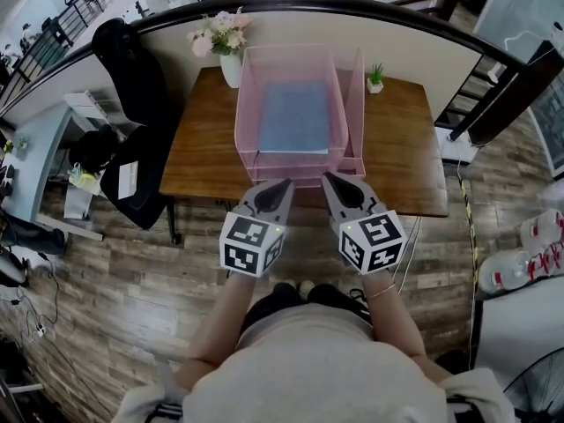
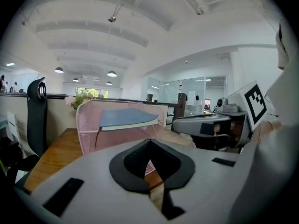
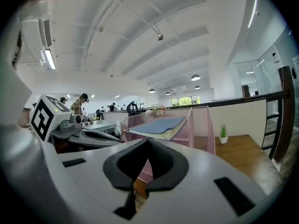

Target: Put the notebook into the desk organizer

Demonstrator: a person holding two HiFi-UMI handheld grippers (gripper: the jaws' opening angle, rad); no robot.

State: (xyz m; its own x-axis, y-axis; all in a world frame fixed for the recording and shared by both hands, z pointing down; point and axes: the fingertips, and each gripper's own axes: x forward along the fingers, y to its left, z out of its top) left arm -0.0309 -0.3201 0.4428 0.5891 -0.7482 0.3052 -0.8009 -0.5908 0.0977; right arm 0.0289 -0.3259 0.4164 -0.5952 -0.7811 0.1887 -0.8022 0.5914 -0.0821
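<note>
A blue notebook lies flat in the top tray of the pink mesh desk organizer, which stands on the wooden table. My left gripper and right gripper hover side by side at the table's near edge, just short of the organizer's front, both shut and empty. In the left gripper view the shut jaws point at the organizer with the notebook on top, and the right gripper shows alongside. The right gripper view shows its jaws shut, the notebook and the left gripper.
A white vase of flowers stands at the table's back left and a small potted plant at the back right. A black chair sits left of the table. A curved dark railing runs behind it.
</note>
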